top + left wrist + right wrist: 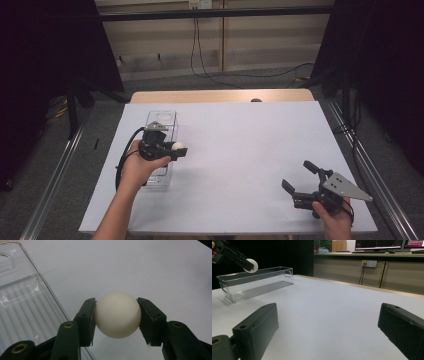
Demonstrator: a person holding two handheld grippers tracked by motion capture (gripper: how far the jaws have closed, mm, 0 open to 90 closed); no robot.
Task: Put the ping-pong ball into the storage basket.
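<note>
White ball (117,314): 1, in left claw (117,317) | clear bin (161,131): 1 | claws: 2

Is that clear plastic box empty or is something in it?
Empty. The clear box shows just its ribbed floor; the white ball is outside it, clamped in the left gripper.

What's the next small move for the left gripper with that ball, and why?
Probably shift the left gripper sideways over the clear bin, then lower. Its jaws clamp the white ball, which hangs above bare table just beside the bin's rim, not yet inside.
</note>
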